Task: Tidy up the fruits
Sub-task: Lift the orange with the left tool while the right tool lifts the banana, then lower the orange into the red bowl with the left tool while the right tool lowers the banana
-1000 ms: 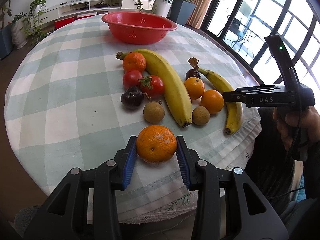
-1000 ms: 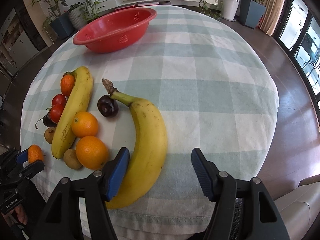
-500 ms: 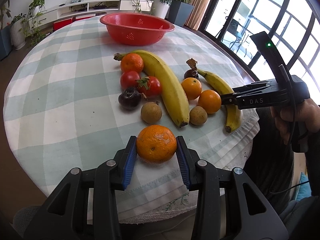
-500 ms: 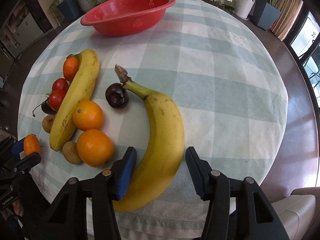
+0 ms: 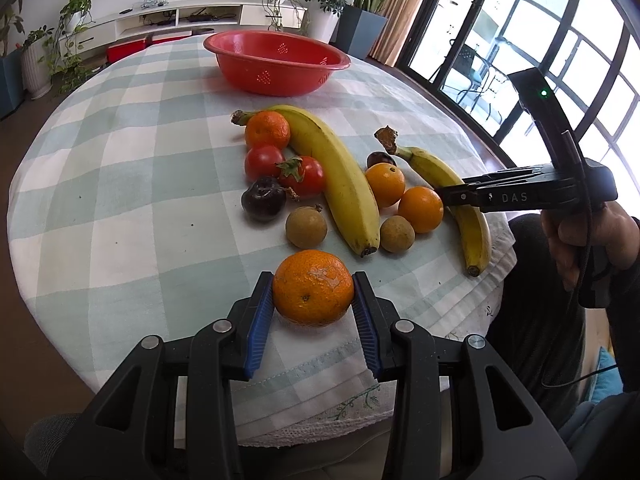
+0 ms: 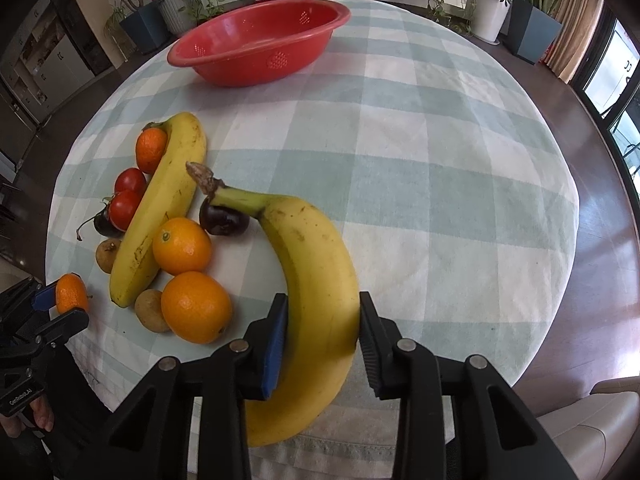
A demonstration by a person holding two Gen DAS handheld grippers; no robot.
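Note:
My left gripper (image 5: 313,312) is shut on a mandarin (image 5: 313,288) and holds it near the table's front edge. My right gripper (image 6: 322,332) is shut on a banana (image 6: 316,280) around its lower half; the banana lies on the cloth. A red basket (image 5: 276,62) stands at the far side of the table and also shows in the right wrist view (image 6: 260,42). A larger banana (image 5: 340,176), oranges (image 5: 420,209), tomatoes (image 5: 304,176), a dark plum (image 5: 263,204) and brown round fruits (image 5: 306,227) lie clustered in the middle.
The round table carries a green-and-white checked cloth (image 5: 120,184). Its edge runs just in front of both grippers. Potted plants and a low white cabinet (image 5: 180,16) stand behind, and windows are to the right.
My right gripper has moved forward along the banana and closed from wide open onto it. My left gripper still holds the mandarin, with little movement.

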